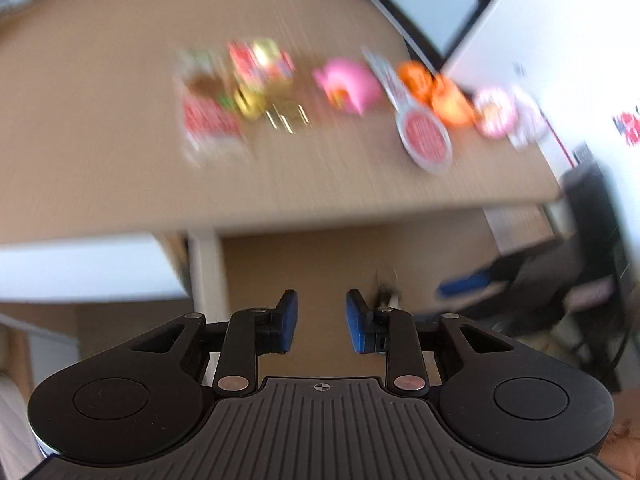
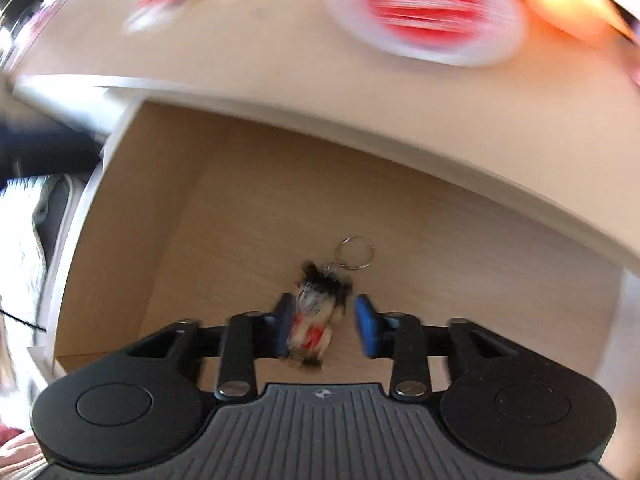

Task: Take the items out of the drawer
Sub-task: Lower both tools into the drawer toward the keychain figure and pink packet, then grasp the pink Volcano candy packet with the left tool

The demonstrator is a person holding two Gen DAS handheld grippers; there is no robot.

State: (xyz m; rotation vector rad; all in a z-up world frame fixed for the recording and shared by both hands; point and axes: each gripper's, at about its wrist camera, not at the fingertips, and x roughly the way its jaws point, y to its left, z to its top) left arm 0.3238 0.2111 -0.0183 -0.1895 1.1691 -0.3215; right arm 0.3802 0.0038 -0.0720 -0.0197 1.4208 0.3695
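My right gripper (image 2: 321,322) is down in the open drawer (image 2: 248,216), straddling the keychain doll (image 2: 311,318). The left finger looks to be against the doll's side, but there's a clear gap at the right one, so I'm not gripping it yet. The doll lies on the drawer floor, near the front, with its key ring (image 2: 357,253) pointing away from me. It's the only item I can see in there.

My left gripper (image 1: 321,322) hangs over the drawer beside the table (image 1: 120,120); its fingers are narrow and hold nothing. The rest of the items (image 1: 280,88) are already in a row on the table, though too blurred to name beyond a pink thing and a round red-and-white lid.

Risks from here:
- The doll sits off-centre between my fingers. When I close, the right finger will push it sideways first, and it could roll or squirt out.
- It's soft and rounded, so a shallow pinch may slip on the lift.
- The ring and chain dangle loose and could snag the table edge right above the drawer on the way out.
- Both views are smeared by motion, so my alignment is uncertain.
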